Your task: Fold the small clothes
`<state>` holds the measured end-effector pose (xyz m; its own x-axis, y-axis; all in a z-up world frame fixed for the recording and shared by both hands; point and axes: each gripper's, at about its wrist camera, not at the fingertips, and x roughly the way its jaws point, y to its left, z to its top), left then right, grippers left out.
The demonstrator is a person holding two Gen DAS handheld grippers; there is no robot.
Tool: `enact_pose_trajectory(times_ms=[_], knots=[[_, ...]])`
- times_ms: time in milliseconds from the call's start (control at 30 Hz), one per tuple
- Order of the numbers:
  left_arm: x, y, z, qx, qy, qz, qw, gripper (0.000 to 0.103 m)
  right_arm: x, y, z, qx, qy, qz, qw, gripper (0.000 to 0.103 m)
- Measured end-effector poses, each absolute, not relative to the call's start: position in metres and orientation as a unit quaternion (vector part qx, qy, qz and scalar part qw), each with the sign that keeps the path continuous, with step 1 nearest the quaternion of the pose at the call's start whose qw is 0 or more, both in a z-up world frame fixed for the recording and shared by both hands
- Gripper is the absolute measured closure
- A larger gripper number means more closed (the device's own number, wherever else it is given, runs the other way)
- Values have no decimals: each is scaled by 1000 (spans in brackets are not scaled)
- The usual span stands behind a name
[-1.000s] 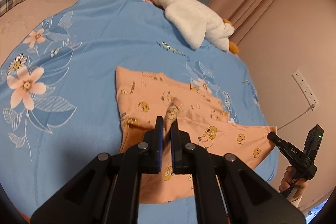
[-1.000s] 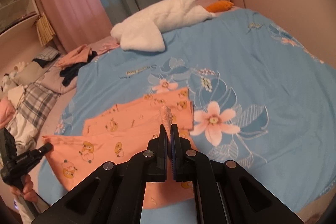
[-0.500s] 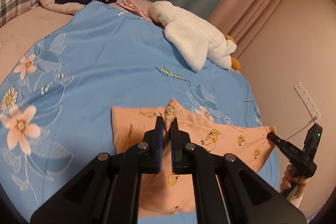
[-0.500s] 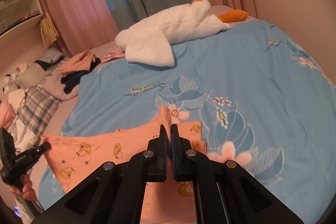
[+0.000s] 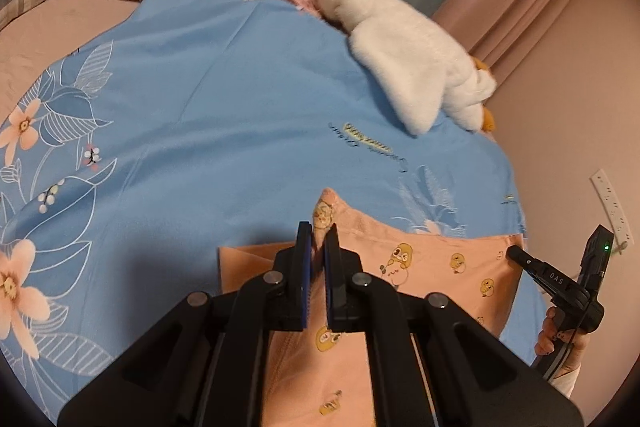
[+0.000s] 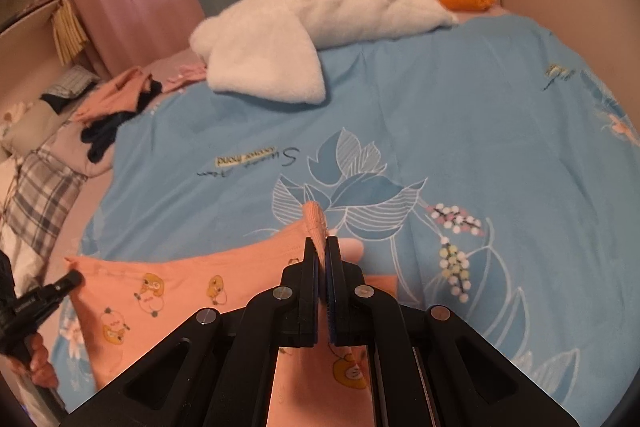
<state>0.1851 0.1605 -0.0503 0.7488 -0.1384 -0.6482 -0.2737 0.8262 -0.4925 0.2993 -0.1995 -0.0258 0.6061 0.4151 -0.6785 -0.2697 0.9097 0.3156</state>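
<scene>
The left gripper [image 5: 317, 241] has its jaws pinching a corner of the orange garment [image 5: 440, 267], a tuft of cloth poking up past the tips. The right gripper [image 6: 321, 255] has its jaws pressed on another corner, cloth also sticking out above them. Between the 2 grippers the garment is lifted and stretched, its lower part hanging toward the blue bed [image 5: 224, 99]. A plush goose [image 6: 320, 27] lies well beyond.

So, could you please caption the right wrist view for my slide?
Right gripper pinching a peach garment above the blue bedspread.
</scene>
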Motion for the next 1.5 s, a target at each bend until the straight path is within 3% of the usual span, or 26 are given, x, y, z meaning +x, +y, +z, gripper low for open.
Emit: enact_pose_trajectory(times_ms=[700,1300,1400,1467,1500], knots=[[221,179,-123,-289,435,83,849,98,340,-185,-93,41,481,148,863,98],[223,180,-133,-300,440,86,842,95,343,-182,-106,20,489,131,862,98],[220,175,-124,-276,443,97,847,88,342,-180,-100,-1,494,126,860,86],[214,168,-115,-251,442,102,855,82,337,-185,-92,7,491,111,864,54],[209,166,-109,-245,436,100,860,72,332,-187,-86,14,482,110,869,50]])
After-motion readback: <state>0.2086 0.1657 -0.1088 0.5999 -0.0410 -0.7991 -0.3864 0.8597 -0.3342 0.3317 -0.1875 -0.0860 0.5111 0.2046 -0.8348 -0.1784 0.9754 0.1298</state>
